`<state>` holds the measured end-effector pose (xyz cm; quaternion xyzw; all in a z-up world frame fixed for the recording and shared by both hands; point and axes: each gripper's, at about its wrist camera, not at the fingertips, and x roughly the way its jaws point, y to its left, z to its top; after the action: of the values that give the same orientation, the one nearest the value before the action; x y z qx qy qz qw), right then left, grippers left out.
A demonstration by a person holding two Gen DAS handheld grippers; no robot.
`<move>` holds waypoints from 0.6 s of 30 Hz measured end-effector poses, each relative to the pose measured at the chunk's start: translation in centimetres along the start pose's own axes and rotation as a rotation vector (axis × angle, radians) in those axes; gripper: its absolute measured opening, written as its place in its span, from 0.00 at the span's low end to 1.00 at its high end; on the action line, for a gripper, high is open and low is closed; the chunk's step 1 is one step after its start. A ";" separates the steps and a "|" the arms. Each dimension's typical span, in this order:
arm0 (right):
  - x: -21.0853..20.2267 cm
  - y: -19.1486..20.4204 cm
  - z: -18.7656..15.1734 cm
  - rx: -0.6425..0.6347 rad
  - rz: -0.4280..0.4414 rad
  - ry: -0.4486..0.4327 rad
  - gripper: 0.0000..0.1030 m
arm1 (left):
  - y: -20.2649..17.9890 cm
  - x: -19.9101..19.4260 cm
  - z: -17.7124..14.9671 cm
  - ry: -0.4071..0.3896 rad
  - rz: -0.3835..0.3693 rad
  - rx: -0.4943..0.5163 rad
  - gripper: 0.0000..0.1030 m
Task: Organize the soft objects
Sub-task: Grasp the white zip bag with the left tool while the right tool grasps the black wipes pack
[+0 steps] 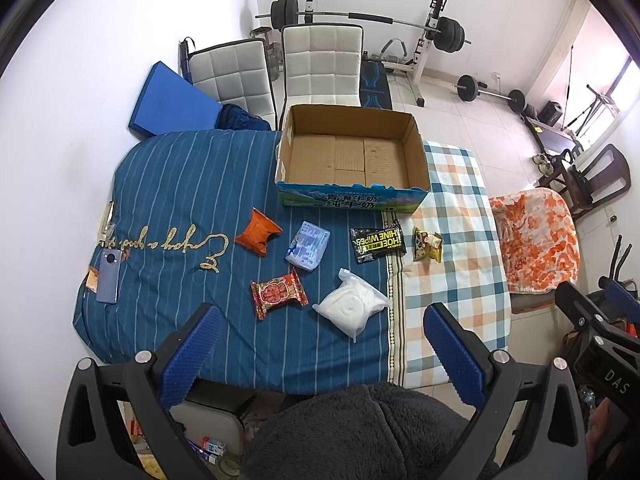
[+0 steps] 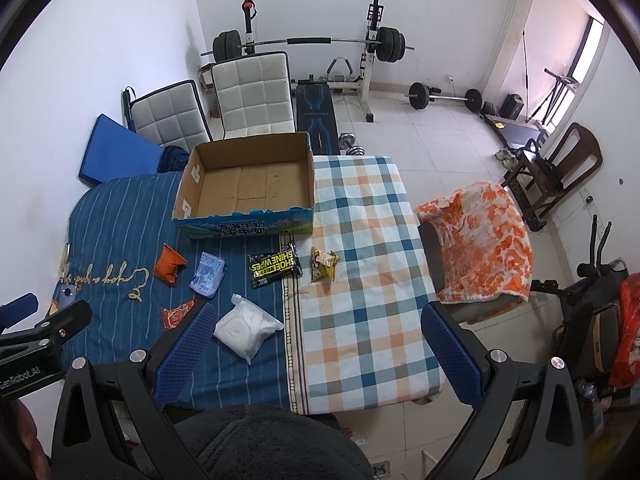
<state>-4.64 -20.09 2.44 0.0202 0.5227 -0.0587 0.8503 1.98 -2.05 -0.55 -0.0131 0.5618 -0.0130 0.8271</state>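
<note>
Several soft packets lie on a cloth-covered table in front of an empty cardboard box [image 1: 352, 152] [image 2: 248, 184]: an orange packet [image 1: 257, 231] [image 2: 169, 265], a pale blue packet [image 1: 308, 245] [image 2: 208, 275], a black shoe-wipes packet [image 1: 377, 241] [image 2: 273, 265], a yellow snack packet [image 1: 427, 243] [image 2: 324, 265], a red packet [image 1: 279, 293] [image 2: 177, 313] and a clear bag of white cotton [image 1: 351, 306] [image 2: 247, 326]. My left gripper [image 1: 320, 352] is open and empty above the table's near edge. My right gripper [image 2: 316, 356] is open and empty, over the checked cloth.
A phone [image 1: 108, 276] lies at the table's left edge. Two white chairs [image 1: 320, 64] and a blue cushion [image 1: 172, 100] stand behind the box. A chair with an orange blanket [image 2: 480, 244] stands to the right. Weight equipment [image 2: 312, 44] fills the back.
</note>
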 end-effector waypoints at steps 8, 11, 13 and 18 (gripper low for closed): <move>10.2 -2.3 -0.3 0.019 0.019 0.148 1.00 | -0.8 8.9 1.0 0.027 0.088 0.091 1.00; 16.2 -3.5 -1.1 -0.001 0.030 0.237 1.00 | -1.4 14.7 0.7 0.116 0.066 0.157 1.00; 20.3 -3.9 -1.8 -0.021 0.042 0.295 1.00 | -2.4 19.1 0.1 0.185 0.062 0.220 1.00; 28.9 -4.7 -4.1 -0.095 0.040 0.400 1.00 | -4.9 28.6 -2.0 0.353 0.044 0.320 1.00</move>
<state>4.11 -26.67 -25.06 0.0015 0.6827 -0.0121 0.7306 10.60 -8.05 -27.70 0.1329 0.6887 -0.0859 0.7076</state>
